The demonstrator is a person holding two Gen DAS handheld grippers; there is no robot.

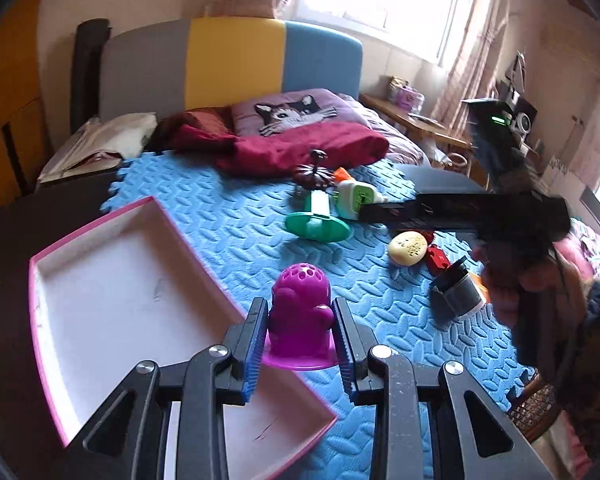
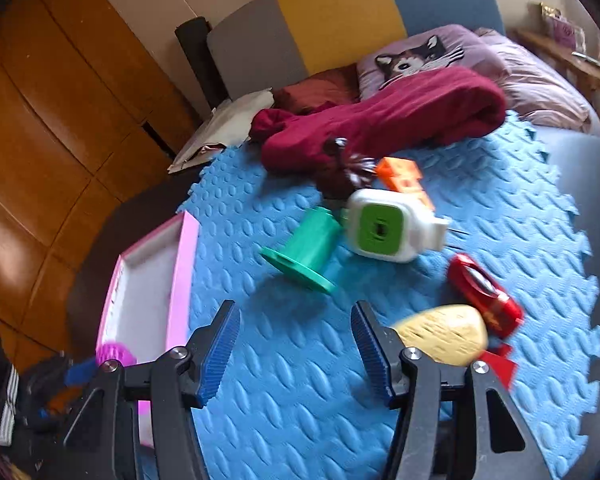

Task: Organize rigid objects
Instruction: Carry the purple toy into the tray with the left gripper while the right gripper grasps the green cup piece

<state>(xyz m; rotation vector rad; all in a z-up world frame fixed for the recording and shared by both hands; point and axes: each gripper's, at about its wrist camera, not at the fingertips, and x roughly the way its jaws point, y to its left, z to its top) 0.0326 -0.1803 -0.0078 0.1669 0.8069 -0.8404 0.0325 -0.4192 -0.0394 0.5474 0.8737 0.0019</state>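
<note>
Your left gripper was clamped on the purple perforated toy, its blue pads pressed against the toy's sides, and you held it over the near edge of the pink-rimmed tray, where the tray meets the blue foam mat. The tray's white floor showed only a few faint marks; nothing lay in it, the purple toy being in your grip above its rim rather than set down inside. Your right gripper stood partly spread with nothing between its pads, only mat beneath it. Just beside its right finger lay the yellow oval piece, touching the red toy car. Farther out on the mat sat the green spool-shaped piece on its side, right against the white-and-green boxy toy, with the orange block and a dark brown spinning-top-like thing behind them near the crimson blanket. In the left view your right gripper appeared blurred above a black-lidded jar lying on the mat.
</note>
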